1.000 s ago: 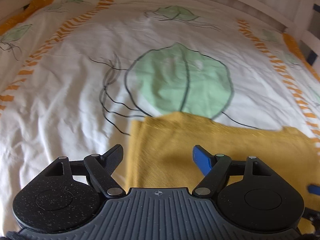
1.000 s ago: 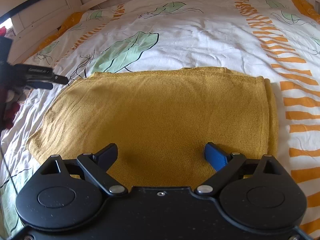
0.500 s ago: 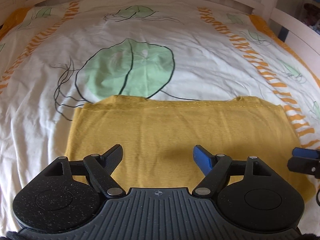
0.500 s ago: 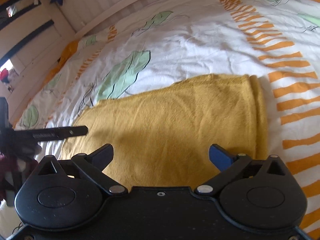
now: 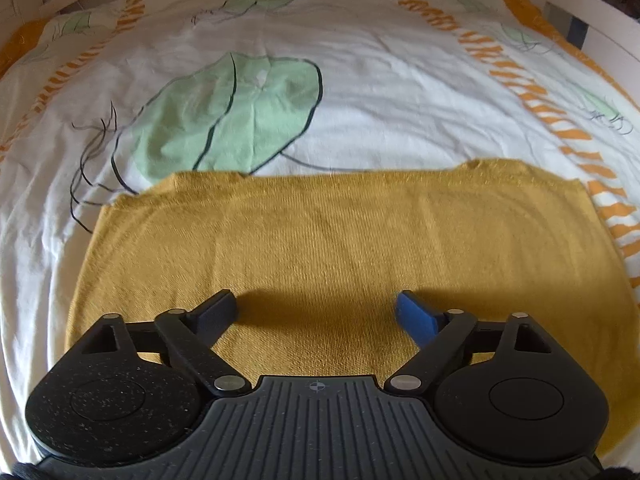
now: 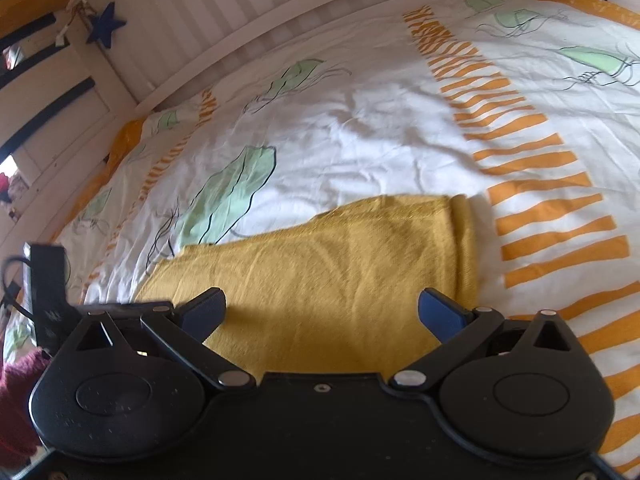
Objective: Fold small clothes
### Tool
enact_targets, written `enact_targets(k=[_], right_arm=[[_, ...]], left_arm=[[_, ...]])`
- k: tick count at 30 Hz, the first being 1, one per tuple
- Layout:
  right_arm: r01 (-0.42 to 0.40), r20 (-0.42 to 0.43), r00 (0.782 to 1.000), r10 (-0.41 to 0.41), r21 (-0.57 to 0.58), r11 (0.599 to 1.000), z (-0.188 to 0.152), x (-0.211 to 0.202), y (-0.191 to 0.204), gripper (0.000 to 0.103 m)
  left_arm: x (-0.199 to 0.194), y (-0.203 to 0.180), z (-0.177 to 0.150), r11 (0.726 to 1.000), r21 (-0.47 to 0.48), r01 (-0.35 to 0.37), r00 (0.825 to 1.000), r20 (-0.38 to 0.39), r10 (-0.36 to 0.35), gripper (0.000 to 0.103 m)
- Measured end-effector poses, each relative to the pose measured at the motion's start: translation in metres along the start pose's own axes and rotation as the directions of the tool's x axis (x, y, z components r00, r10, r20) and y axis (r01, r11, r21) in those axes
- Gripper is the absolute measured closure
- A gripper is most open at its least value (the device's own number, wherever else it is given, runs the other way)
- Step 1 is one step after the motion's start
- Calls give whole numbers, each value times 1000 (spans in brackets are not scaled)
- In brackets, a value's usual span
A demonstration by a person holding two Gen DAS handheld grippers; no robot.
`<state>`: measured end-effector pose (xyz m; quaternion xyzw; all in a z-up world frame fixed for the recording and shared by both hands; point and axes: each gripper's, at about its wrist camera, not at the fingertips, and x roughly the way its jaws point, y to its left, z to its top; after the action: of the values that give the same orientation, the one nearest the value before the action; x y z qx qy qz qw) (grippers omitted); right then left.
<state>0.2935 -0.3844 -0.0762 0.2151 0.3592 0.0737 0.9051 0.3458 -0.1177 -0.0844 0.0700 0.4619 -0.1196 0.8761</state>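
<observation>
A mustard-yellow knit garment [image 5: 340, 248] lies flat and folded on the bed sheet [image 5: 380, 80]; it also shows in the right wrist view [image 6: 332, 264]. My left gripper [image 5: 316, 312] hovers over its near middle, jaws wide open and empty. My right gripper [image 6: 320, 312] is over the garment's right part, jaws wide open and empty. The garment's right edge [image 6: 466, 248] is a doubled fold. The left gripper's body [image 6: 48, 288] shows at the left edge of the right wrist view.
The sheet is white with green leaf prints [image 5: 228, 120] and orange stripe bands [image 6: 540, 184]. A white slatted bed rail [image 6: 240, 12] runs along the far side. A blue star [image 6: 105, 26] hangs on the rail. Dark red cloth [image 6: 16, 400] lies at the left.
My left gripper shifted right and settled over the garment's middle. My right gripper rose and tilted up, so the garment looks smaller and the rail shows. Both stayed open.
</observation>
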Motion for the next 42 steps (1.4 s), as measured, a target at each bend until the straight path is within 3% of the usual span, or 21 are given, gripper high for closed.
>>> enact_targets(k=[8,14,19,22,26,33,36,42], right_arm=[[39,17,999,-40,50,998,6,-5,-20,0],[87,2,996,-87,120,989,7,-4,-44,0],[86,-40,996,-80,185,979,4,0,-65,0],[51,-76,997,-33,248,968,2,5,-78,0],[-58,-87,992,97,368,928,-6,15,-94,0],[-241,-43,956,291,452,859,-9,39,-100,0],[-274,-24,949,316,438,856,-10,46,-95,0],[-262,-30,954,297,393,882,-9,47,-87,0]], left_arm=[[8,3,-3,1000,-14,5,1000,-9,-5,1],[11,4,-3,1000,-9,9,1000,-13,-9,0],[13,5,-3,1000,-9,12,1000,-15,-12,0],[14,5,-4,1000,-7,13,1000,-14,-14,0],[15,5,-3,1000,-6,16,1000,-18,-17,0],[16,5,-2,1000,-6,15,1000,-22,-15,0],[16,6,2,1000,-8,18,999,-39,-19,0],[20,12,30,997,-70,24,999,-47,-27,1]])
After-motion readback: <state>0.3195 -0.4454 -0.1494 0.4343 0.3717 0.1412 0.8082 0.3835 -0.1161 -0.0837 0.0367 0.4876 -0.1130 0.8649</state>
